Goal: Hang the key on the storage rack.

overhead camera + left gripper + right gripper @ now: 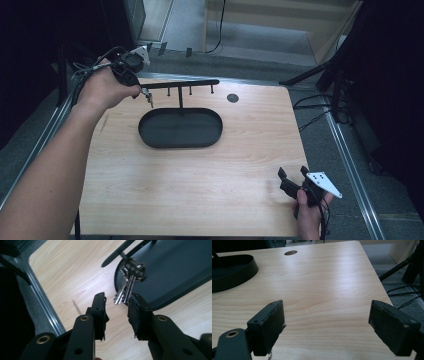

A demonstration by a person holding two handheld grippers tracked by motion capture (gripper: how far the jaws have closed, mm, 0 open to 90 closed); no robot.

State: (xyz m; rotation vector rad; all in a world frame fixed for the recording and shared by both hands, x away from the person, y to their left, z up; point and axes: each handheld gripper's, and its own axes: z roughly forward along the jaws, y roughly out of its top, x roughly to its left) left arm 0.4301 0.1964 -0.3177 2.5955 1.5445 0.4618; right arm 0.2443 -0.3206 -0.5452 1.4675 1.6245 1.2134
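At the left end of the black metal key rack's crossbar [117,255], a bunch of silver metal keys [128,280] hangs from a hook, its long axis running down from the ring, with the blade tips pointing toward the table and, in the left gripper view, toward the gap between the jaws. The left gripper [116,306] sits just below and in front of the keys, jaws parted with a gap between them, the key tips just above the right-hand jaw's tip; whether they touch it cannot be told. Seen from the high view, the keys [149,97] dangle just beside the person's left hand [107,87], over the far-left rim of the black oval metal tray [180,127] that forms the rack's base, with more small hooks along the crossbar [185,84]. All of this stands on the far half of the light wooden table [200,175]. Well apart, at the near right corner, the right gripper [327,322] hovers low over bare wood with its jaws spread wide, holding nothing.
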